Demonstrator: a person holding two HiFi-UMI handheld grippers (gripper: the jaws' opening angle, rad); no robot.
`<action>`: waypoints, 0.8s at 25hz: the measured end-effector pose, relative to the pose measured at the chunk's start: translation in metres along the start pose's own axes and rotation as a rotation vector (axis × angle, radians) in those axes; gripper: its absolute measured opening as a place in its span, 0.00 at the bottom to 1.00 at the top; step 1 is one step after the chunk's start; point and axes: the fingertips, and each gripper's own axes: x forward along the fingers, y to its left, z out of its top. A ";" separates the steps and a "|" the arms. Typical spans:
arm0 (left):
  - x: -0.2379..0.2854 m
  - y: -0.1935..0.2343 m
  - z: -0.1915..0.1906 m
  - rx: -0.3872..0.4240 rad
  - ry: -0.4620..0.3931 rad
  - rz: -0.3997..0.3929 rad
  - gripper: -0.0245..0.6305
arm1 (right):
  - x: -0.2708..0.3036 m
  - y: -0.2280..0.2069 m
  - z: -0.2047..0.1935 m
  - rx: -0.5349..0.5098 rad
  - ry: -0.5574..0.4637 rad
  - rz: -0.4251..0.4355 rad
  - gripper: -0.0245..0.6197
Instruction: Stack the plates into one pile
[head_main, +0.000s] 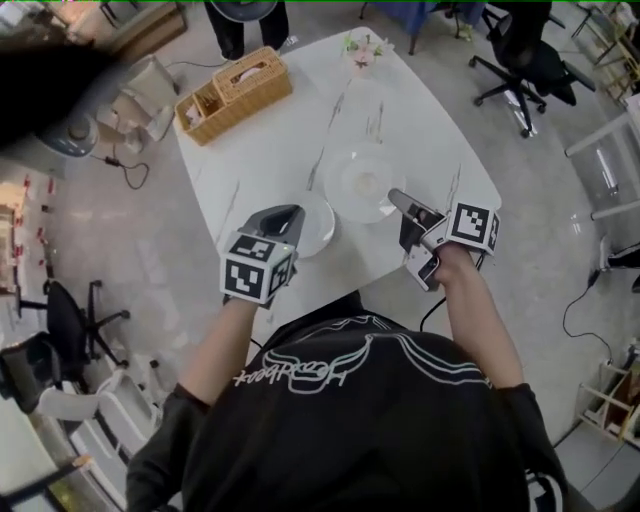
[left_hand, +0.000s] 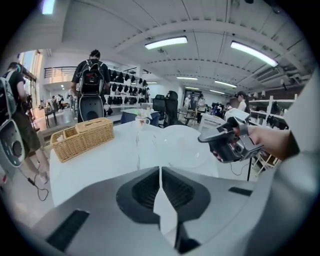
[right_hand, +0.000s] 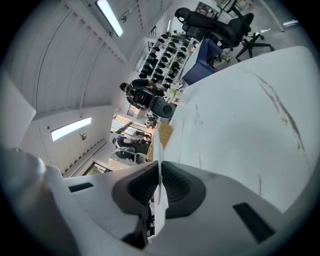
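Two plates lie on the white table (head_main: 270, 150). The larger, glassy plate (head_main: 360, 185) is in the middle, and the smaller white plate (head_main: 320, 230) sits to its near left. My left gripper (head_main: 293, 210) hovers over the small plate's left edge, jaws shut, nothing between them. My right gripper (head_main: 393, 193) is at the large plate's right rim, jaws shut and empty. In the left gripper view my own jaws (left_hand: 160, 170) stand together before the large plate (left_hand: 182, 145), with the right gripper (left_hand: 202, 140) over its right side. The right gripper view shows its jaws (right_hand: 159, 165) shut above the tabletop (right_hand: 240, 115).
A wicker basket (head_main: 233, 95) stands at the table's far left corner, also in the left gripper view as the wicker basket (left_hand: 82, 137). A small flower cup (head_main: 362, 50) is at the far edge. A person (head_main: 245, 25) stands beyond the table. An office chair (head_main: 525, 60) is far right.
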 end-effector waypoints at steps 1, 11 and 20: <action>-0.009 0.004 -0.003 -0.006 -0.012 0.017 0.09 | 0.004 0.007 -0.006 -0.014 0.017 0.012 0.10; -0.068 0.038 -0.046 -0.140 -0.019 0.139 0.09 | 0.056 0.034 -0.073 -0.025 0.216 0.096 0.10; -0.079 0.060 -0.084 -0.206 0.036 0.143 0.09 | 0.098 0.018 -0.114 -0.032 0.325 0.026 0.10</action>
